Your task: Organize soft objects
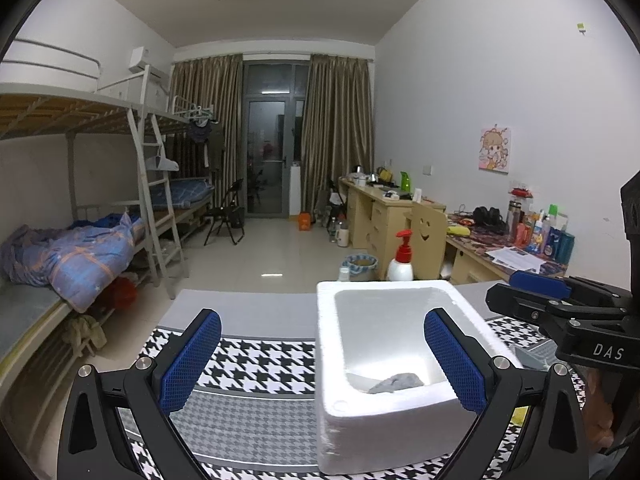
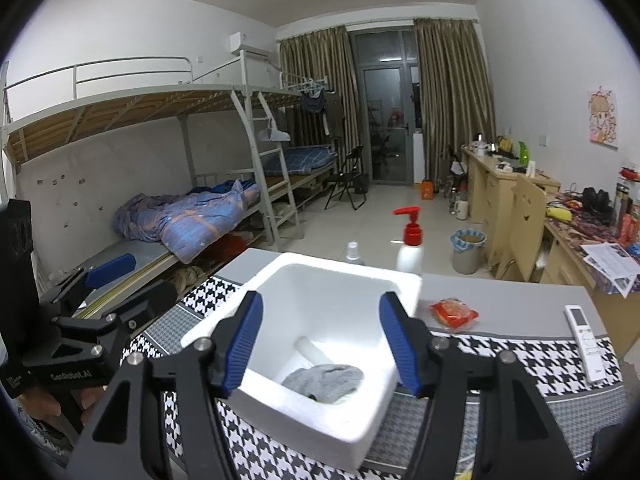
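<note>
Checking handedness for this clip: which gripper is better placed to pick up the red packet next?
Probably the right gripper: the red packet lies just right of the foam box, on its side. Both grippers are open and empty.
</note>
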Motion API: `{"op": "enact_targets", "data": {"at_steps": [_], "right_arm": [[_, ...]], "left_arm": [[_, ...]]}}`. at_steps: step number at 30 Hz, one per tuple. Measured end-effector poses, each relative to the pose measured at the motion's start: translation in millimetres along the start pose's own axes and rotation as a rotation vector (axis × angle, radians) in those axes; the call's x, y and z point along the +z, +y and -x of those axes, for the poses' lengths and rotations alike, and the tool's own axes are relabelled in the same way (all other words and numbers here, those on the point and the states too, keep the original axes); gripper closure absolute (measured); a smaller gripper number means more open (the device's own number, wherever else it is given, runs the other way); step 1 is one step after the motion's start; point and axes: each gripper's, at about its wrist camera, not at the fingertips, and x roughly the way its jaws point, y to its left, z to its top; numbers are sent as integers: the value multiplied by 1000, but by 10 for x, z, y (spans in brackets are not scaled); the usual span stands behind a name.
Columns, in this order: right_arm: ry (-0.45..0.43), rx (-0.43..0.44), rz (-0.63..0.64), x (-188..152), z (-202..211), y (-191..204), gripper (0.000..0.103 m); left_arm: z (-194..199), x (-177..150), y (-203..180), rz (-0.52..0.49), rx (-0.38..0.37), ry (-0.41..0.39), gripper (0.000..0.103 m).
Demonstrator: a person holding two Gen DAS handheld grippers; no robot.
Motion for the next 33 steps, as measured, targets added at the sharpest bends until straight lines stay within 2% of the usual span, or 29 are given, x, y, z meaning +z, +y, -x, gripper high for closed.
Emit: {"op": "enact_targets", "data": {"at_steps": [7, 9, 11, 14, 26, 33], "right_arm": [[-24, -33, -15, -53, 202, -114, 37], [-35, -44, -18, -61, 267, -144, 32], [-50, -54, -23, -72, 334, -144, 21], [-74, -76, -22, -89, 415, -171, 17], [-112, -119, -45, -135, 648, -295, 13], [-125, -149, -43, -182, 822, -339, 13]], "left_arm": [[84, 24, -207, -24, -36, -14, 1], [107, 28, -237, -24, -42, -19, 1], [129, 34, -267, -25, -51, -22, 1], [139, 25, -302, -33, -63, -17, 1], [199, 6, -393, -47, -71, -20, 1], [245, -38, -541, -71, -104, -19, 1]]}}
